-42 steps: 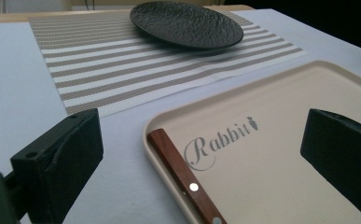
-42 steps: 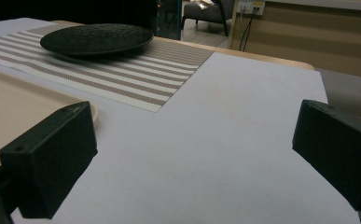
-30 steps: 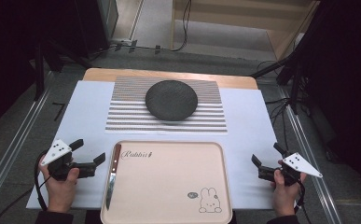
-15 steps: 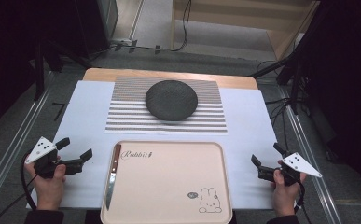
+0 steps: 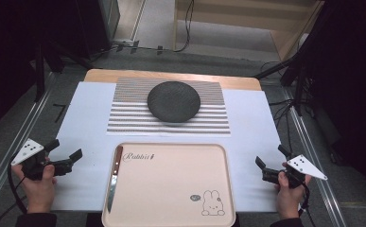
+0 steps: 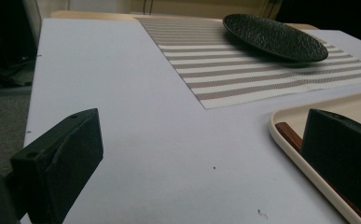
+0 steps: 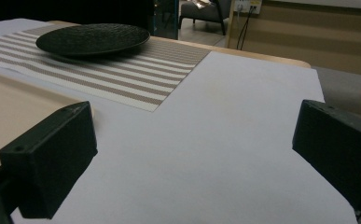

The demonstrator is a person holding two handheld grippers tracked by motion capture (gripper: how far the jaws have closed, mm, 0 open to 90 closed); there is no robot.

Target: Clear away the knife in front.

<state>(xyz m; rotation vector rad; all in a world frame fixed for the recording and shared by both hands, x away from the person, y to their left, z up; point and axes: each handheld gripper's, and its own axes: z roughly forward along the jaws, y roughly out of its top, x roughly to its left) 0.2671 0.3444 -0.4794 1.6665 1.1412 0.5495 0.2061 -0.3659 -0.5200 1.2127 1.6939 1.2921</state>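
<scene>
A beige tray (image 5: 171,189) with a rabbit print lies at the table's near edge. A wooden-handled knife (image 5: 113,177) rests along the tray's left side. Beyond the tray, a black round plate (image 5: 173,100) sits on a striped placemat (image 5: 124,120). My left gripper (image 5: 67,148) is held left of the tray, open and empty, just above the white cover. My right gripper (image 5: 269,156) hovers right of the tray, also open with nothing in it. In the left gripper view the plate (image 6: 274,30) lies far ahead and the knife handle (image 6: 288,133) is near the right jaw.
A white cover (image 5: 83,113) spreads over the wooden table (image 5: 171,75). Metal rails run along both sides, and cables lie on the floor behind. In the right gripper view, bare white cover (image 7: 225,116) stretches ahead of the jaws, with the plate (image 7: 92,38) far left.
The left hand has carried its gripper leftward, away from the tray's edge. The right gripper has stayed where it was.
</scene>
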